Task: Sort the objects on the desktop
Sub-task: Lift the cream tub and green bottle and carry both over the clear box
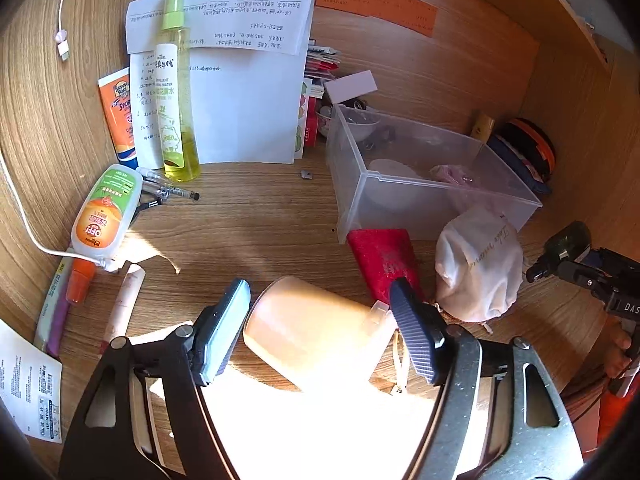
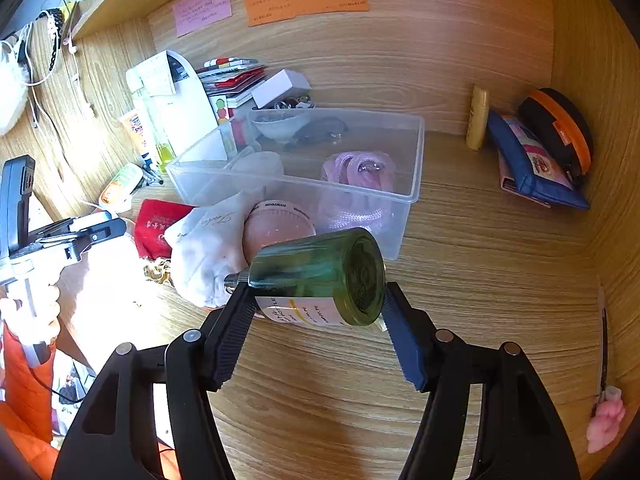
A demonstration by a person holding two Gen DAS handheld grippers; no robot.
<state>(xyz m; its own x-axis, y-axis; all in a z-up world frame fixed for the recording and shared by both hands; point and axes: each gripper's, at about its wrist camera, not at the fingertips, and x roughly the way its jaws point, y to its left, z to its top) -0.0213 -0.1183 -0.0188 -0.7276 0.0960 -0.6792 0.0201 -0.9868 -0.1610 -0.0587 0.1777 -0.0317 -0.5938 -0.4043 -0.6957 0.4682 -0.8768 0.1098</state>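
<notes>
Desk (image 2: 480, 240): wood-grain top, crowded with papers, bottles and pouches.
Clear box (image 2: 416, 152): open plastic bin at mid-desk, already holding a pink cord bundle (image 2: 360, 172) and a small bowl; probably where the loose items get sorted.
White pouch (image 1: 476, 264): soft cloth bag lying just in front of the box; will sag, best pinched at its gathered neck.
Peach jar (image 1: 316, 328): lies on its side on the desk between the left gripper's (image 1: 320, 304) fingers; smooth, stiff and rounded, likely to roll, so take it across the middle of the body.
Left fingers: spread apart, pads clear of the jar on both sides, gripping nothing.
Green bottle (image 2: 320, 276): glass by its look, so hard, slick and breakable; held sideways above the desk, near the box's front wall.
Right gripper (image 2: 316, 316): clamped across the bottle's body near its base.
</notes>
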